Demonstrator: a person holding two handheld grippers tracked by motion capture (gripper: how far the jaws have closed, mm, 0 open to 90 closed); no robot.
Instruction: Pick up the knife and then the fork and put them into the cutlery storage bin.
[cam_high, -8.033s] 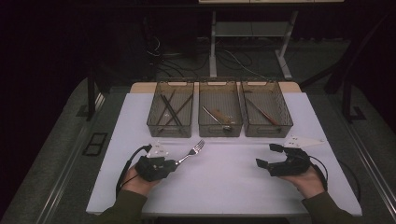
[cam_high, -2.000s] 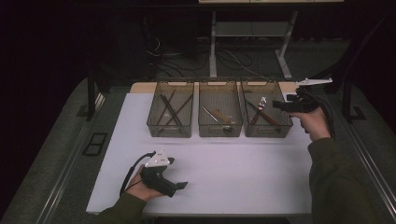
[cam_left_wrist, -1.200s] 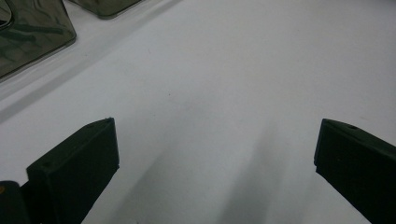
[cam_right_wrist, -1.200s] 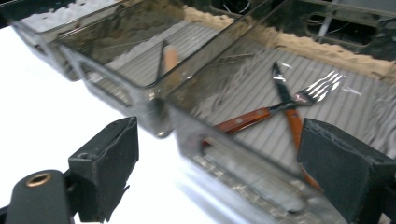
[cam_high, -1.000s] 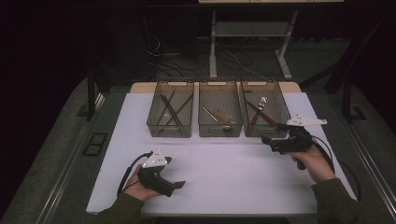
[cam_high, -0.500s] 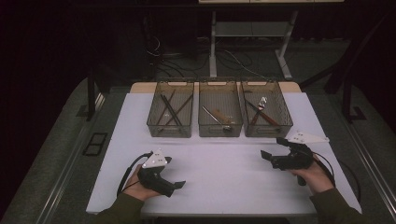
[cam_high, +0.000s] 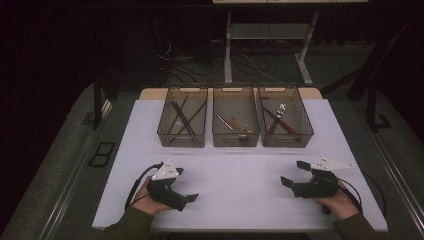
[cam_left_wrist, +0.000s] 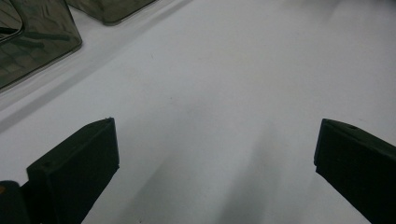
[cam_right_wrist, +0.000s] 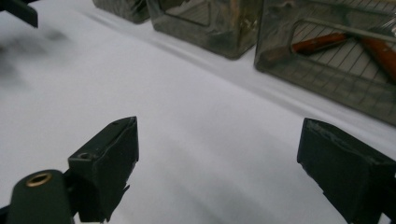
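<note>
Both claws are parked low over the white table (cam_high: 240, 170) with nothing in them. The left gripper (cam_high: 187, 192) is seen spread wide in its own view (cam_left_wrist: 215, 154), bare tabletop between the jaws. The same goes for the right gripper (cam_right_wrist: 217, 154): jaws wide apart, nothing pinched, resting near the table's front right (cam_high: 294, 173).

The cutlery is all sitting in the three mesh bins at the back. The nearest to the right claw is the right bin (cam_high: 306, 136), where a metal fork (cam_high: 280, 110) is lying across a couple of wooden-handled pieces (cam_high: 286, 126); those reddish handles can also be made out through the mesh (cam_right_wrist: 322, 42). Dark sticks are kept in the left bin (cam_high: 181, 139), and a few mixed bits in the middle bin (cam_high: 235, 137).

Handling-wise, the fork is probably light, stiff and fairly slick, being thin polished metal, so it is likely to twist if pinched near one end. It is best taken across the flat of the handle, around the middle. The wooden handles should give better grip and are thicker, so they are easier to catch. Nothing here looks fragile. The piled-up pieces could get dragged along, though, and the bin walls leave little room for wide jaws.
</note>
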